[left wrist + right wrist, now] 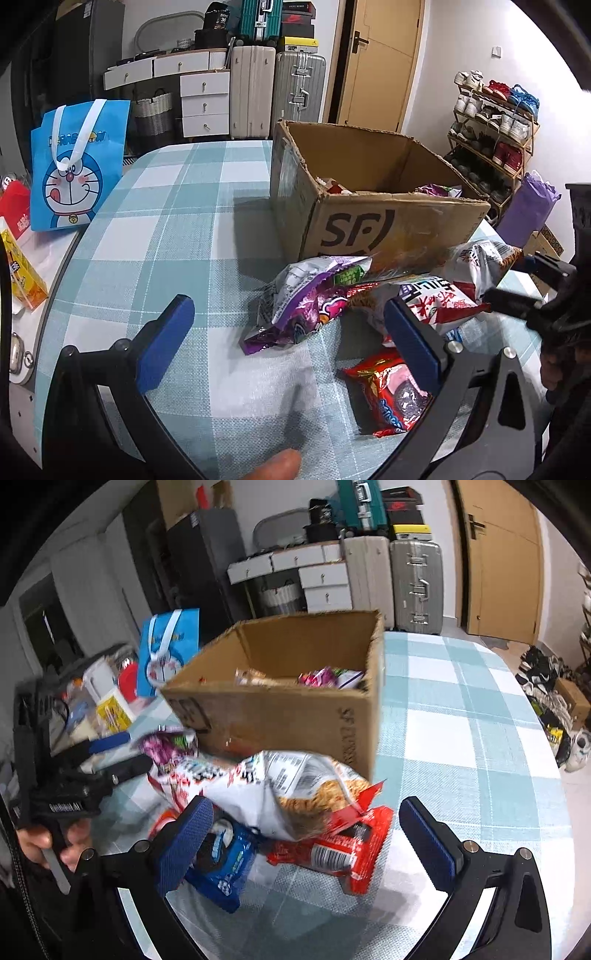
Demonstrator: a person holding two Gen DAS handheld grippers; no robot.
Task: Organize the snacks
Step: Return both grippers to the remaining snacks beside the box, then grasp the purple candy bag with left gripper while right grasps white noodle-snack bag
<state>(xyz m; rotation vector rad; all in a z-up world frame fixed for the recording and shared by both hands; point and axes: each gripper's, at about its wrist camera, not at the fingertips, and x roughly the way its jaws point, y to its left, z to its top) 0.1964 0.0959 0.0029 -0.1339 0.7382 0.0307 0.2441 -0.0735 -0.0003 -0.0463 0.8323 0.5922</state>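
Two handheld grippers hovered over a table covered in a teal and white checked cloth. The left gripper had its blue-padded fingers spread wide with nothing between them. Just ahead of it, toward its right finger, lay a purple snack bag, and directly under that right finger sat a red snack packet. Beyond the purple bag, a white and red snack bag rested against the pile. Farther ahead and slightly right stood an open cardboard box, with a few snack packets visible inside it. Far off to the left gripper's left stood a blue cartoon tote bag.

The right gripper was also spread wide and held nothing. This view was blurred. Between its fingers and just ahead lay a large crumpled white bag showing a picture of noodle-like snacks. Beneath that bag, nearer the gripper, lay a red packet, and beside the left finger a blue packet. The cardboard box stood directly ahead, touching the back of the pile. To the right gripper's left, a hand held the other gripper's handle.
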